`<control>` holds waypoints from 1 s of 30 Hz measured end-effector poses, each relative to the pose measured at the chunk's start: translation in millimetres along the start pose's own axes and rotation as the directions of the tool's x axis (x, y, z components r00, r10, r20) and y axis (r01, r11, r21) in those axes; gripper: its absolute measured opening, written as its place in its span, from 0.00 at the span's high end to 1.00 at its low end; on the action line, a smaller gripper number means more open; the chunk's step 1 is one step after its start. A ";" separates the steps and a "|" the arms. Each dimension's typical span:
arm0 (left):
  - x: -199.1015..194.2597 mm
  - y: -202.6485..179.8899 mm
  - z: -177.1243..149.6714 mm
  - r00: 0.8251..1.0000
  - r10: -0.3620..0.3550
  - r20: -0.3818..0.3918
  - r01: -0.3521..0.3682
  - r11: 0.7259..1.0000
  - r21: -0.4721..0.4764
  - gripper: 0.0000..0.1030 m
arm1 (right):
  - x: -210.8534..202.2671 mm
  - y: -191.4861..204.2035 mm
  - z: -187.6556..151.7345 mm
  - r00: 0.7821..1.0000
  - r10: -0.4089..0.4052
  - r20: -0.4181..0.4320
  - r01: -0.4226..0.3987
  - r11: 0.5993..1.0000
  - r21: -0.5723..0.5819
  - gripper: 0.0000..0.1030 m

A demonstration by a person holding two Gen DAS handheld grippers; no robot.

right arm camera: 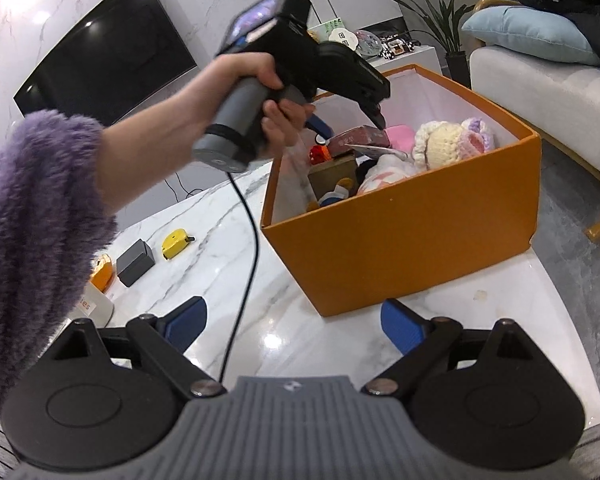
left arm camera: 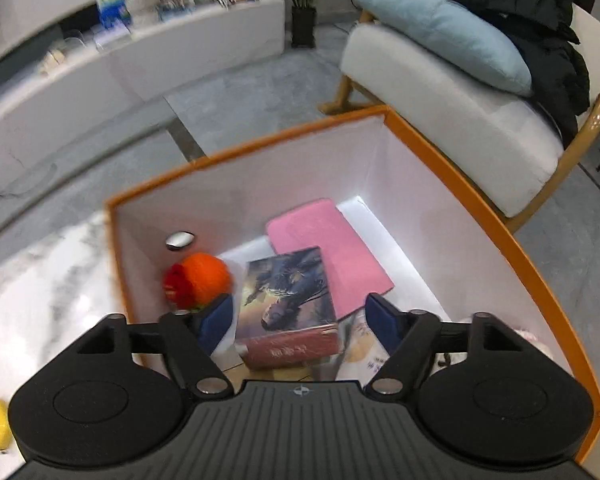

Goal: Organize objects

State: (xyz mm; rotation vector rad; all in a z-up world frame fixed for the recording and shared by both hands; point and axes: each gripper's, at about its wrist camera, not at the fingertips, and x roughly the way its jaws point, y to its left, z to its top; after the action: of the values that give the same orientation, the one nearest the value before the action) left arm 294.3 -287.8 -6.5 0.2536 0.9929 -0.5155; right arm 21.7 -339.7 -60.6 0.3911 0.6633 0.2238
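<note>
Right wrist view says we're mostly done, I reckon: the orange box [right arm camera: 400,240] already holds one book [left arm camera: 290,300], one pink pad [left arm camera: 332,256], one orange yarn ball [left arm camera: 204,276] and a couple of crocheted plushies [right arm camera: 444,144]. Left gripper [left arm camera: 300,320] hangs over the box, jaws spread, book lying loose between them. Right gripper [right arm camera: 296,326] waits just in front of the box, jaws wide, nothing in them. Left of the box: one yellow tape measure [right arm camera: 176,243], one dark block [right arm camera: 135,262].
</note>
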 end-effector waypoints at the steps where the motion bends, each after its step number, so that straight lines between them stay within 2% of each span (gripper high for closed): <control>1: -10.1 0.9 -3.1 1.000 -0.011 0.029 0.011 1.000 0.015 0.16 | 0.0 1.0 -0.2 1.000 -0.002 0.002 0.002 1.000 -0.005 0.09; 4: -44.0 7.2 -17.6 0.994 -0.001 0.111 -0.001 1.000 0.020 0.16 | -0.4 3.9 -0.1 1.000 -0.009 0.008 0.009 1.000 -0.023 0.09; 9: -100.3 34.0 -48.1 0.975 0.034 0.219 -0.025 0.999 -0.043 0.15 | -2.9 12.0 -0.4 1.000 -0.007 0.019 0.009 0.998 -0.065 0.09; 14: -139.3 59.9 -96.6 0.949 0.141 0.282 -0.129 0.990 -0.064 0.15 | -3.8 27.6 0.9 0.999 0.034 0.027 -0.031 0.993 -0.116 0.09; 19: -163.9 90.8 -140.9 0.926 0.236 0.295 -0.198 0.968 -0.153 0.15 | 1.2 51.3 2.2 0.999 0.042 0.023 -0.037 0.979 -0.199 0.09; 25: -168.7 117.7 -178.9 0.914 0.293 0.280 -0.237 0.947 -0.218 0.15 | 19.8 78.1 4.5 0.999 0.050 -0.006 -0.049 0.961 -0.271 0.09; 30: -163.5 144.1 -196.8 0.922 0.293 0.252 -0.226 0.938 -0.263 0.15 | 43.5 98.7 7.8 0.998 0.048 -0.043 -0.060 0.944 -0.325 0.09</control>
State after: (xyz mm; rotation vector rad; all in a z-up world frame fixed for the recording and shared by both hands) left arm 153.8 -31.6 23.8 0.0964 0.7113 -0.1815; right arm 52.3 -238.6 -37.5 0.0864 0.6363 0.3874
